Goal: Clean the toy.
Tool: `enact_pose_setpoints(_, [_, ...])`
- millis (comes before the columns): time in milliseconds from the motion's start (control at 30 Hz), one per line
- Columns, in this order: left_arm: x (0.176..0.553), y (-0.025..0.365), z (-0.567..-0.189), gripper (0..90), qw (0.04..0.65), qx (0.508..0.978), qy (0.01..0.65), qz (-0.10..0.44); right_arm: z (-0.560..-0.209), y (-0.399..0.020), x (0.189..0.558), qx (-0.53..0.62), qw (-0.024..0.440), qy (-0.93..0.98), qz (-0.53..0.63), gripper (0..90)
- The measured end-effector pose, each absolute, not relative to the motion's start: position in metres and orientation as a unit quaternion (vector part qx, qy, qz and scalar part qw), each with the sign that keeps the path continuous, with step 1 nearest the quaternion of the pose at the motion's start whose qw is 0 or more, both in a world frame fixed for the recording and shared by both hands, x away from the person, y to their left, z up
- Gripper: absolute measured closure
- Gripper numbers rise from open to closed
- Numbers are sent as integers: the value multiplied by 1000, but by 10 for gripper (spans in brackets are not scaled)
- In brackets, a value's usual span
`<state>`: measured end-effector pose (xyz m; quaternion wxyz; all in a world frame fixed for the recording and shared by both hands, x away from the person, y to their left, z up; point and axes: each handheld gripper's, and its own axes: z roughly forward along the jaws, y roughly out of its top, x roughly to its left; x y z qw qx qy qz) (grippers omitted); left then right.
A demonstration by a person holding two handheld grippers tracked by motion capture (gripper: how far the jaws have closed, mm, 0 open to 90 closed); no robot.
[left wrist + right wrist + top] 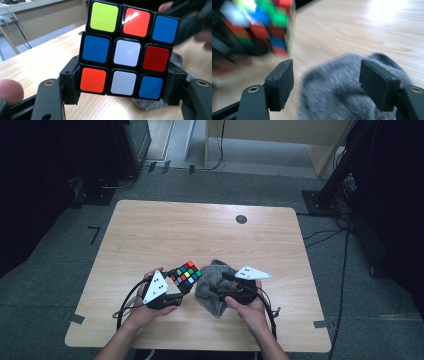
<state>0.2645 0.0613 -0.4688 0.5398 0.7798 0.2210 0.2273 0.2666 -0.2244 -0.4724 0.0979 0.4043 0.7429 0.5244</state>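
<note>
**Materials and finishes on the table**

We see a puzzle cube [127, 51] of black glossy plastic, its coloured stickers smooth and shiny enough to catch glare. We note a grey cloth [342, 90], knitted-looking, fuzzy, matt and soft. We read the table [200, 230] as light wood or wood-look laminate, smooth, with visible grain and a mild sheen. The left gripper [122, 90] looks like matt black plastic with brass-coloured screw inserts; its pads look slightly rough. The right gripper [329, 85] has the same matt black finish, with dull, foam-like pads [377, 82].
</note>
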Motion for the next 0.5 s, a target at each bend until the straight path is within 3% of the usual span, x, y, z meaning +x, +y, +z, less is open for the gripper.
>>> enact_pose_setpoints(233, [267, 66, -466, 324, 556, 770, 241, 200, -498, -204, 270, 397, 173, 802, 411, 223])
enact_pose_setpoints(367, [268, 68, -464, 324, 562, 766, 246, 193, -513, -201, 272, 401, 209, 815, 363, 258])
enact_pose_setpoints(500, [270, 70, -464, 324, 566, 760, 255, 190, -519, -203, 276, 420, 175, 811, 368, 259])
